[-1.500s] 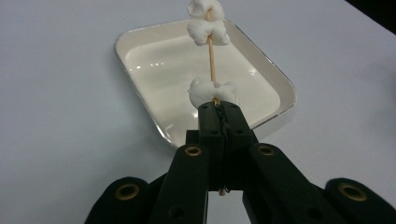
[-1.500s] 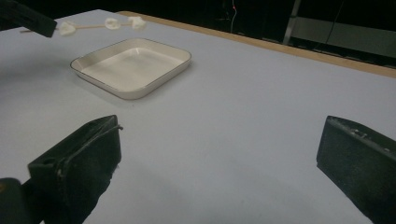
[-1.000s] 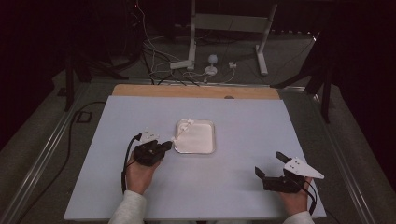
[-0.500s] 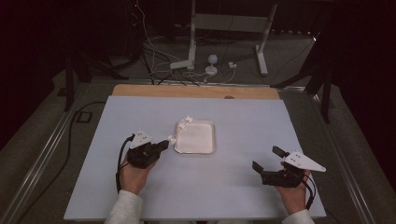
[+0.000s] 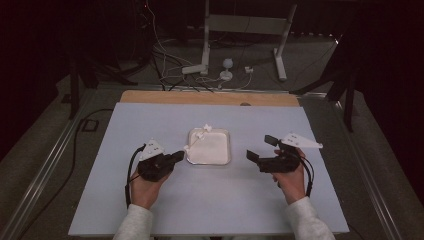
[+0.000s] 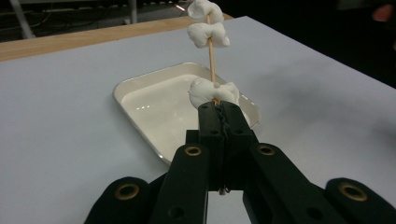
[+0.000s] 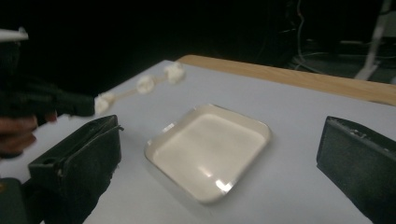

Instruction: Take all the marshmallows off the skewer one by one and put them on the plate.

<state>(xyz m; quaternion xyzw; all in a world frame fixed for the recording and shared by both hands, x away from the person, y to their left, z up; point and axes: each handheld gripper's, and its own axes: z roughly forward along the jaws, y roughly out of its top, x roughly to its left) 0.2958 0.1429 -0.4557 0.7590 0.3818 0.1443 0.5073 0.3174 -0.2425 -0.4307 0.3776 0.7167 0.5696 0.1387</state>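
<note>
Here left gripper point(image 6: 219, 109) clamps marshmallow skewer point(image 6: 211, 56) by its end, angled over white tray point(image 5: 208, 147); right gripper point(image 5: 264, 148) jaws wide apart, right of tray

Tray point(image 5: 209, 146) at centre of table point(image 5: 150, 210) — left gripper point(image 5: 176, 156) just left of it, right gripper point(image 5: 261, 150) to its right; skewer point(image 5: 197, 140) over tray's left edge.

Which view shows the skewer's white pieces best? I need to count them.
The left gripper view: the skewer rises from the shut jaws, close and sharp, with three white pieces. The right gripper view shows three pieces too, blurred, beside the tray. In the high view the skewer is tiny.
</note>
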